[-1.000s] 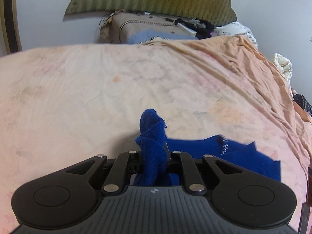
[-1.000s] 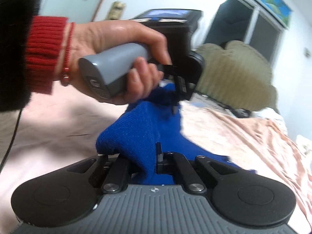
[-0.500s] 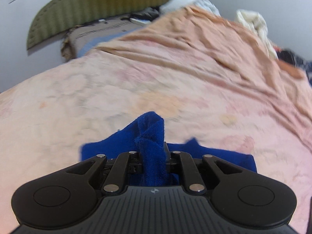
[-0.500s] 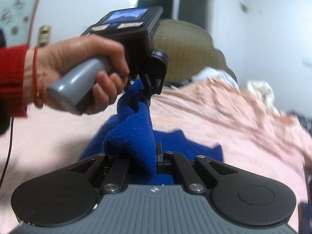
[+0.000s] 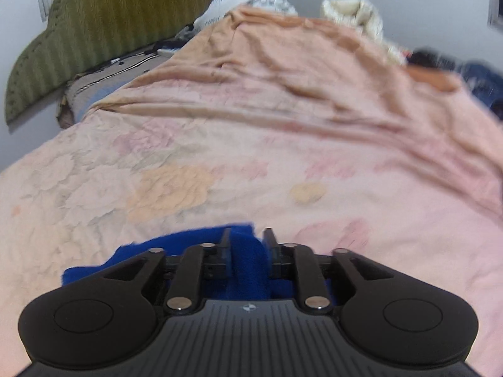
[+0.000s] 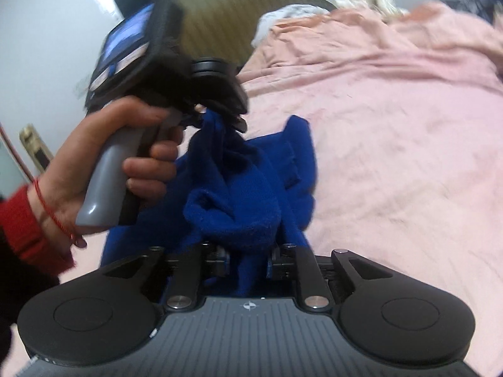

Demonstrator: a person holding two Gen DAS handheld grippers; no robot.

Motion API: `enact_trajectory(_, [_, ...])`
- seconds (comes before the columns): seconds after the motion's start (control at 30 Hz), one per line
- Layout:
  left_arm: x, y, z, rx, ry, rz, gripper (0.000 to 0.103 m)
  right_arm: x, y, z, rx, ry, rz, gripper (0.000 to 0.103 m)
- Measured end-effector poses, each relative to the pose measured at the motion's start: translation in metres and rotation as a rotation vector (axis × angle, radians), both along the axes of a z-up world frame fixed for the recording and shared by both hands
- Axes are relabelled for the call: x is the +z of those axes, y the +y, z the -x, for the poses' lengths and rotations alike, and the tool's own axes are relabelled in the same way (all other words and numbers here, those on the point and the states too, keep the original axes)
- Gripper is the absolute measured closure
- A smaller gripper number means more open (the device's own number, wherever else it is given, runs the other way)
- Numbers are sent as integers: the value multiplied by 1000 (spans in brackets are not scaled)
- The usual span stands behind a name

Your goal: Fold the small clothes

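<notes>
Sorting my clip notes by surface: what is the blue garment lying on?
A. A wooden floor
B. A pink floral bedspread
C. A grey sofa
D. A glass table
B: the blue garment spreads over the pink floral bedspread, which fills both wrist views around it.

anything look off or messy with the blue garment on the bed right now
Yes: the blue knit garment is bunched in a rumpled heap on the pink bedspread, not flat, still between the opening jaws of both the left gripper and right gripper.
</notes>
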State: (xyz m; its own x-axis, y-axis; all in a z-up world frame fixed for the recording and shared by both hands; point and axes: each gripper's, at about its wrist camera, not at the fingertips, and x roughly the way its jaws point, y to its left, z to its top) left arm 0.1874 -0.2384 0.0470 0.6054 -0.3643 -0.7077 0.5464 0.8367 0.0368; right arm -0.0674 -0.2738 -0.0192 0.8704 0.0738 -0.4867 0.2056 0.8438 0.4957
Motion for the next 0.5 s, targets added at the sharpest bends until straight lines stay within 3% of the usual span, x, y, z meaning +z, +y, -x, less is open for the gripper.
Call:
enact_trajectory(0.03, [5, 2, 0, -5, 1, 32, 64, -1, -6, 1, -5, -4, -36, 70])
enact_trajectory(0.1, [16, 10, 0, 2, -10, 103, 25, -4, -15, 6, -16, -16, -103, 68])
enact_trajectory(0.13, [21, 13, 1, 5, -24, 137, 19, -4, -20, 5, -17, -18, -129, 68])
enact_trajectory(0.2, [30, 16, 4, 6, -52, 153, 17, -8, -27, 3, -16, -25, -174, 68])
enact_trajectory(0.27, [34, 16, 7, 14, -71, 110, 17, -7, -32, -5, -20, -30, -192, 68])
enact_trajectory(0.3, [34, 18, 9, 19, -78, 85, 17, -7, -32, -4, -31, -28, -192, 83])
enact_trajectory(0.33, [34, 21, 12, 23, -81, 56, 17, -7, -31, -2, -39, -24, -188, 88])
enact_trajectory(0.4, [31, 30, 23, 8, -94, 6, 17, -6, -31, 2, -48, -16, -185, 93])
enact_trajectory(0.5, [26, 50, 43, -17, -110, -45, 17, -5, -37, 10, -39, -23, -260, 94])
